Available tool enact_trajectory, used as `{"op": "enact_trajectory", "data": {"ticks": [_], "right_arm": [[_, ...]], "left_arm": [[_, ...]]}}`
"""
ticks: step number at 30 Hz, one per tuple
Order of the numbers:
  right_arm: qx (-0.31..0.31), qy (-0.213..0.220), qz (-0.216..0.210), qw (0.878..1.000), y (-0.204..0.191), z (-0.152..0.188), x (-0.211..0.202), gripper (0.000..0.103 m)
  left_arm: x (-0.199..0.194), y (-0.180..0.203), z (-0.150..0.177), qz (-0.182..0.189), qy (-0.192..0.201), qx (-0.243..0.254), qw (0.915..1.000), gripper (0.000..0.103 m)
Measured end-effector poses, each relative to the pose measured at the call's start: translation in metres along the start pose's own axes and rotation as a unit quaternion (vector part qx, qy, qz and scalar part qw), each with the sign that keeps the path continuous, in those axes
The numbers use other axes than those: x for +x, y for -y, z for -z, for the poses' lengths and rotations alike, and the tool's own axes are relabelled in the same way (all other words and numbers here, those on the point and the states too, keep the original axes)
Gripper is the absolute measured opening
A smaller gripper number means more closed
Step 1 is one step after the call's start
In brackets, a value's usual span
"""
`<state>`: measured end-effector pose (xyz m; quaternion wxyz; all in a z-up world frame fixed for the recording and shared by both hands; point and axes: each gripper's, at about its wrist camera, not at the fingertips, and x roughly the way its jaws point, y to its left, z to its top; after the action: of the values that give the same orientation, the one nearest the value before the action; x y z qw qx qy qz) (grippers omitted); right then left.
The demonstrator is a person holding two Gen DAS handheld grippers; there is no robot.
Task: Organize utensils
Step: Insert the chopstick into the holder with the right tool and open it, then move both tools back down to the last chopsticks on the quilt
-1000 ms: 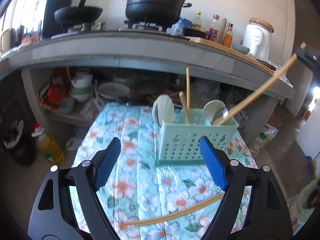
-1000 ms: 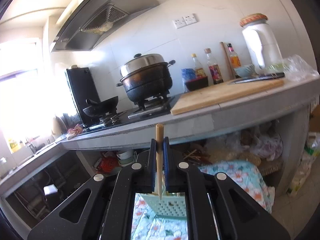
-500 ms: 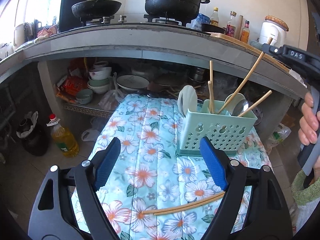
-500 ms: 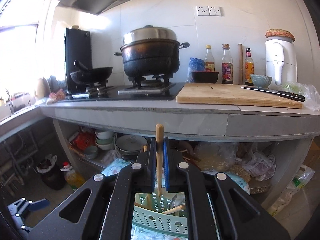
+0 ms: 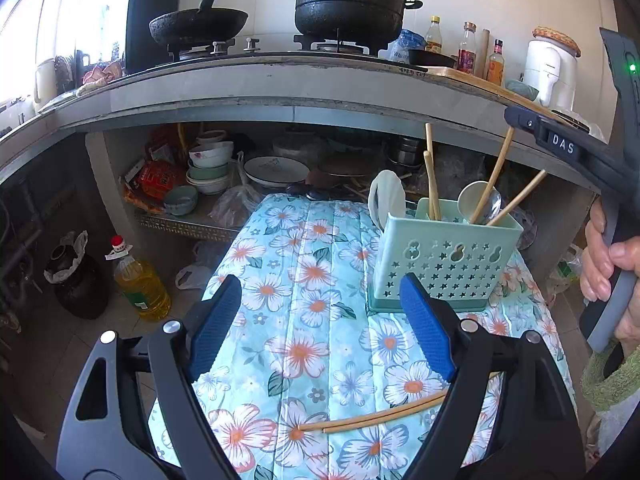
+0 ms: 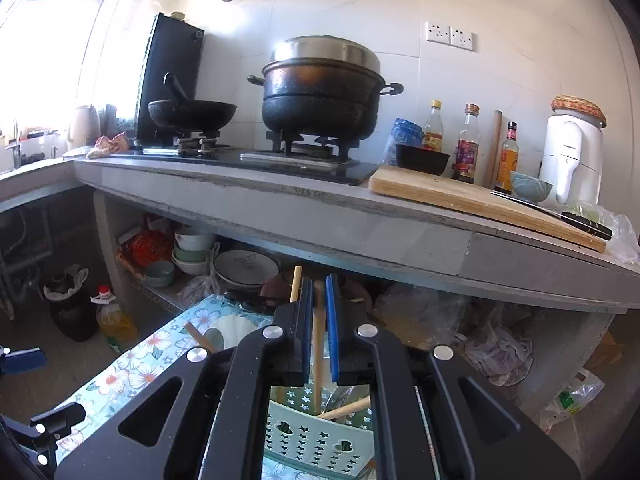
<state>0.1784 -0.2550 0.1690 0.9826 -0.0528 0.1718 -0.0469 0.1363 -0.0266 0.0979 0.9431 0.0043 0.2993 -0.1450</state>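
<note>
Two chopsticks on cloth show only in left view, jaws wide, empty; right jaws clamp chopstick over basket.

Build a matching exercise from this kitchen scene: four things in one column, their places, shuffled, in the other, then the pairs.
Things
1. pale green perforated plastic utensil basket
2. pair of bamboo chopsticks lying flat
3. thin wooden chopstick
4. black lidded metal stockpot

Places
A. on the gas stove
B. clamped in the right hand-held gripper
C. standing on the floral cloth
D. on the cloth, close to the left hand-held gripper

Pairs: 1-C, 2-D, 3-B, 4-A
</note>
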Motion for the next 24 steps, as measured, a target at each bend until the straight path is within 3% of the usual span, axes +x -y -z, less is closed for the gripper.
{"op": "enact_trajectory", "data": {"ticks": [11, 14, 17, 20, 24], "right_arm": [[0.018, -0.033, -0.029, 0.999, 0.006, -0.001, 0.005, 0.009], [0.040, -0.028, -0.042, 0.998, 0.013, -0.003, -0.008, 0.020], [0.085, -0.018, -0.069, 0.994, 0.026, -0.002, -0.035, 0.029], [0.120, -0.022, -0.092, 0.988, 0.036, 0.010, -0.060, 0.034], [0.136, -0.057, -0.088, 0.985, 0.040, 0.045, -0.090, 0.037]], "left_arm": [[0.000, -0.003, -0.001, 0.000, -0.001, -0.002, 1.0000, 0.077], [0.001, -0.005, 0.000, 0.009, -0.006, -0.003, 0.9999, 0.077], [0.005, -0.010, 0.003, 0.056, -0.023, -0.019, 0.9980, 0.077], [0.017, -0.018, 0.007, 0.129, -0.065, -0.058, 0.9878, 0.077], [0.027, -0.019, 0.017, 0.150, -0.094, -0.074, 0.9815, 0.077]]}}
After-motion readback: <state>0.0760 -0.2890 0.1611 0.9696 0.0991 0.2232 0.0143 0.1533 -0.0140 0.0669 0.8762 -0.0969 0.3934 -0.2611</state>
